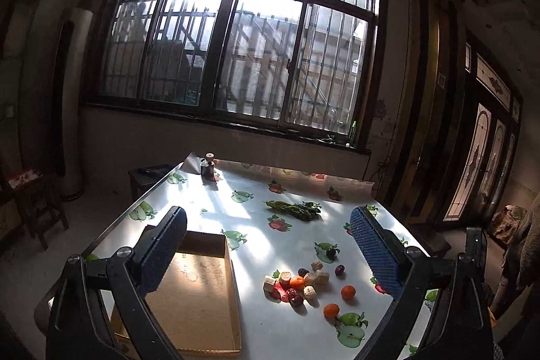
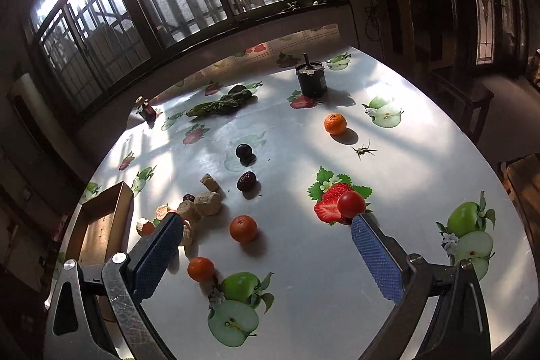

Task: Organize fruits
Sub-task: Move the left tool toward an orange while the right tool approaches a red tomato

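Note:
Fruits lie loose on a table with a fruit-print cloth. In the right wrist view I see three mandarins, a cherry tomato, a red date, a dark grape and several beige snack chunks. My right gripper is open above them, empty. An open cardboard box sits at the left; it also shows in the right wrist view. My left gripper is open and empty, above the box and the fruit cluster.
A bundle of green vegetables lies toward the far side. A dark round jar and a small bottle stand near the far edge. A barred window is behind the table. A stool stands beyond the left edge.

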`<state>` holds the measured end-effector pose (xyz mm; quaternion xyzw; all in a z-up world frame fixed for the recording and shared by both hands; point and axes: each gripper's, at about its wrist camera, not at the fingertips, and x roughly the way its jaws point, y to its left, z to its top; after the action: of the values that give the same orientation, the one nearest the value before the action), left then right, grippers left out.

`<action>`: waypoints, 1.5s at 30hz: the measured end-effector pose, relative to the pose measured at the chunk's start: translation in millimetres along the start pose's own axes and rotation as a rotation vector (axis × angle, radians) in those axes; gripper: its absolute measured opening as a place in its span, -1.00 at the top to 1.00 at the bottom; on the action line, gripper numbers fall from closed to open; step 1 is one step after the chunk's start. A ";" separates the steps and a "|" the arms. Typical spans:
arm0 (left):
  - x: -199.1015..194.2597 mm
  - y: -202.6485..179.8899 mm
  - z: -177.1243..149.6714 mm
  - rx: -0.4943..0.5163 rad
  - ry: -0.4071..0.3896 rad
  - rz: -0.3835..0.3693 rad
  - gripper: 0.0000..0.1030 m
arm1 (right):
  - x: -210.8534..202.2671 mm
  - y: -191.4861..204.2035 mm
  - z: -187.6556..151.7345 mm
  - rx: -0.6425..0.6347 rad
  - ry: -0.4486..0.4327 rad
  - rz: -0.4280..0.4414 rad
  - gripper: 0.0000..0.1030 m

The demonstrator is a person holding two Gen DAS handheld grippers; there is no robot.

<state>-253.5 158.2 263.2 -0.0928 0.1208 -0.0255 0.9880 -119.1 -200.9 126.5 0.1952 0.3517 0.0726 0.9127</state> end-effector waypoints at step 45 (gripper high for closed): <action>217.7 -84.8 -162.0 0.329 0.546 0.142 -1.00 | 112.3 -18.6 -1.7 -0.220 -0.009 -0.206 -0.47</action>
<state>-84.2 30.4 73.9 0.0869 0.3820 0.0003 0.9201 -37.0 -187.0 48.9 0.0572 0.3555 0.0160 0.9328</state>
